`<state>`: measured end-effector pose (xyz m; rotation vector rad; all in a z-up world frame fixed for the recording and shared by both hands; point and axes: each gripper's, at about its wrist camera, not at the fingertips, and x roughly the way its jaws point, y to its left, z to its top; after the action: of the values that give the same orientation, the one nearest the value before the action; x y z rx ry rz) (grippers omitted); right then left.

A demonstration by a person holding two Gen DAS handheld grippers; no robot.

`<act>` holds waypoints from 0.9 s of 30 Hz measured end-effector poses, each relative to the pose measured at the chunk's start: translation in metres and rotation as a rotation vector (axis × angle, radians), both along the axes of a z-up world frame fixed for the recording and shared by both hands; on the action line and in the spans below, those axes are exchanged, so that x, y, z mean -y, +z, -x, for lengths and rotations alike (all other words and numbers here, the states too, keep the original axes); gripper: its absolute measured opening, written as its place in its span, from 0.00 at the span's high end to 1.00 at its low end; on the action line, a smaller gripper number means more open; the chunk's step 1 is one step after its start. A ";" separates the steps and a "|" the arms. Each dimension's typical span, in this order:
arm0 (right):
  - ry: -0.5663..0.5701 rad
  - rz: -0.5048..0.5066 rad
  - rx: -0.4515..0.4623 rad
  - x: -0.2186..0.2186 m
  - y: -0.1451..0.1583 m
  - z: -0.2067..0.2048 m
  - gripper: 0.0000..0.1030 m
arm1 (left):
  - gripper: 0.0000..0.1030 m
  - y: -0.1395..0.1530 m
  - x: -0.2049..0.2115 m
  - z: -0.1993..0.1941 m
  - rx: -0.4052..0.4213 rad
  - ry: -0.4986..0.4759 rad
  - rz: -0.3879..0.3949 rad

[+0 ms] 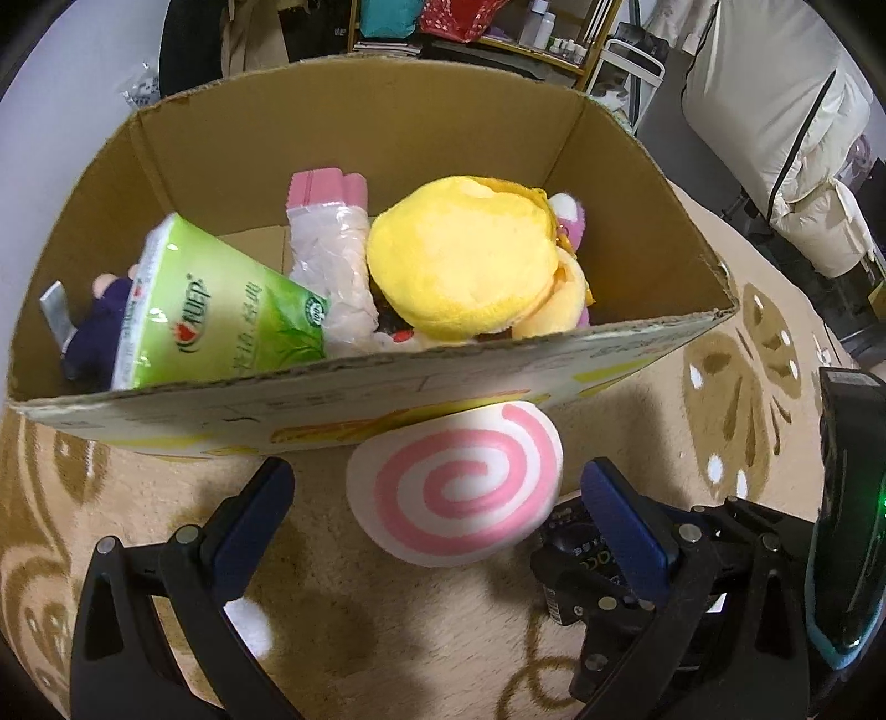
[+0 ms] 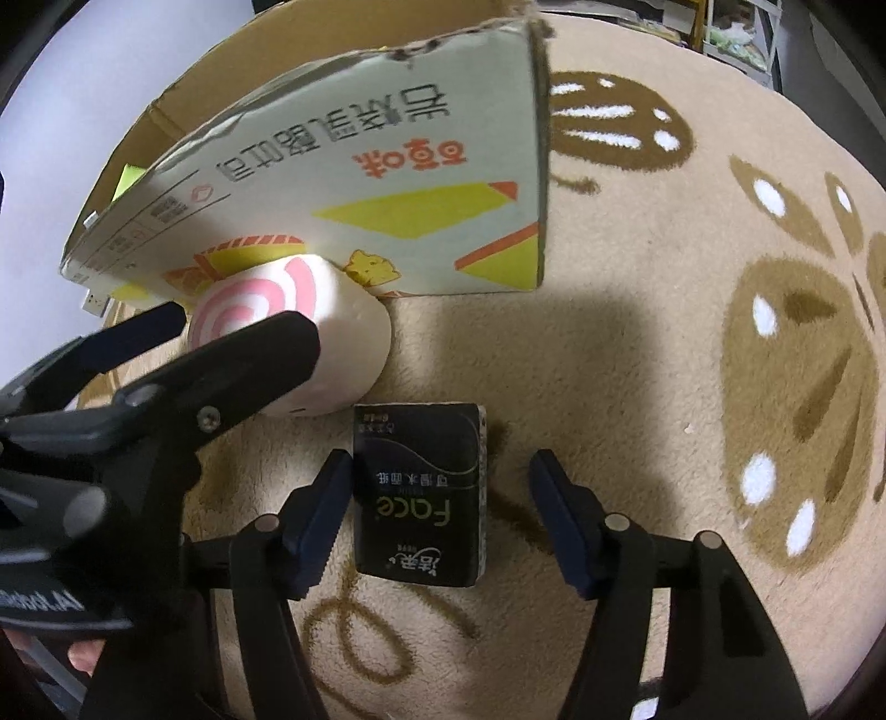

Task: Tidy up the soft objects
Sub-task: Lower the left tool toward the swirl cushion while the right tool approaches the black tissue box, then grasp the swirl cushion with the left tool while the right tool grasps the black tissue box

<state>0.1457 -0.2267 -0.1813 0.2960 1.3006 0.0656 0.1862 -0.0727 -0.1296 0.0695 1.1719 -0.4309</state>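
Note:
A white plush roll with a pink spiral (image 1: 455, 487) lies on the beige carpet against the front wall of a cardboard box (image 1: 354, 387). My left gripper (image 1: 443, 509) is open, its fingers on either side of the roll. The roll also shows in the right wrist view (image 2: 310, 338). A black tissue pack (image 2: 421, 493) lies on the carpet between the fingers of my open right gripper (image 2: 443, 498). The box holds a yellow plush (image 1: 462, 260), a green tissue pack (image 1: 221, 315), a pink-white pack (image 1: 332, 266) and a dark doll (image 1: 99, 327).
The box's printed front wall (image 2: 354, 194) stands just beyond both grippers. The patterned carpet (image 2: 720, 332) spreads to the right. Shelves (image 1: 498, 33) and a white jacket (image 1: 775, 111) stand behind the box. My left gripper's arm (image 2: 138, 399) crosses the right wrist view.

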 end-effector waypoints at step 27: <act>0.000 0.050 -0.005 0.001 -0.015 -0.005 0.43 | 0.21 -0.032 0.041 0.002 0.022 0.026 -0.097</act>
<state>0.1504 -0.2280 -0.1963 0.2530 1.3051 0.0324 0.1847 -0.1142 -0.1615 0.1429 1.1704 -0.3492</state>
